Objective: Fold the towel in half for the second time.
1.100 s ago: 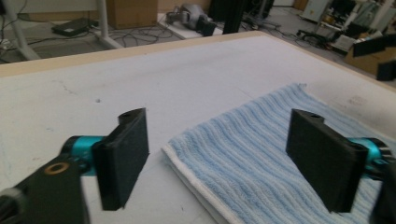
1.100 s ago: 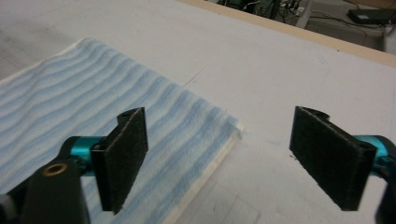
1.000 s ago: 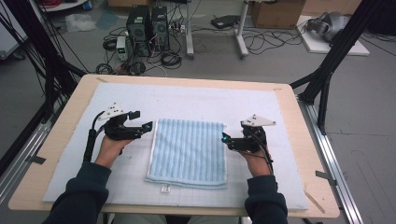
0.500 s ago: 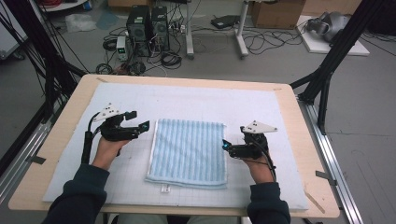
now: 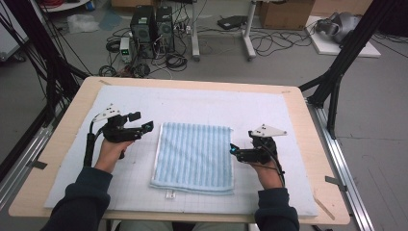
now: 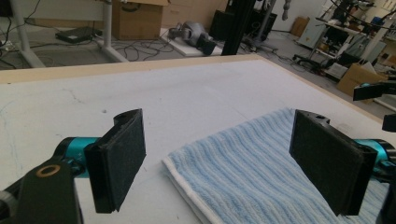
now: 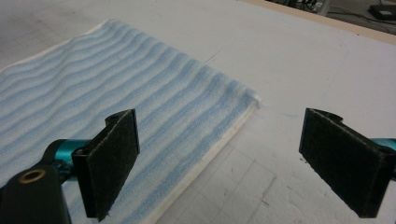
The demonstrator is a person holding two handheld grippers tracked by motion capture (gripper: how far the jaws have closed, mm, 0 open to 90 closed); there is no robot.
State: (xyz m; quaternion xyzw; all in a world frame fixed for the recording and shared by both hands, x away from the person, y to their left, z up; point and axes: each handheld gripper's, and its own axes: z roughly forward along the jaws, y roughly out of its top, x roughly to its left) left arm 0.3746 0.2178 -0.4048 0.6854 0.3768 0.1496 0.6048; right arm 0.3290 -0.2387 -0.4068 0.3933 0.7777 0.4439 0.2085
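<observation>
A folded blue-and-white striped towel (image 5: 194, 156) lies flat in the middle of the white mat (image 5: 207, 108). My left gripper (image 5: 143, 126) hovers just off the towel's far left corner, jaws wide open and empty; in the left gripper view the towel (image 6: 261, 163) lies between and beyond its pads (image 6: 119, 163). My right gripper (image 5: 234, 150) sits at the towel's right edge, also open and empty. In the right gripper view the towel's corner (image 7: 140, 116) lies under the gap in front of the jaws, the left pad (image 7: 109, 161) over the cloth.
The mat covers a wooden table (image 5: 308, 125) with bare wood at its rims. A small white tag (image 5: 169, 194) lies at the towel's near edge. Past the table are computer towers (image 5: 151, 21), cables, and black frame legs (image 5: 344, 53) on the floor.
My right gripper has drawn back toward the near side along the towel's right edge. My left gripper has shifted slightly; the towel has not moved.
</observation>
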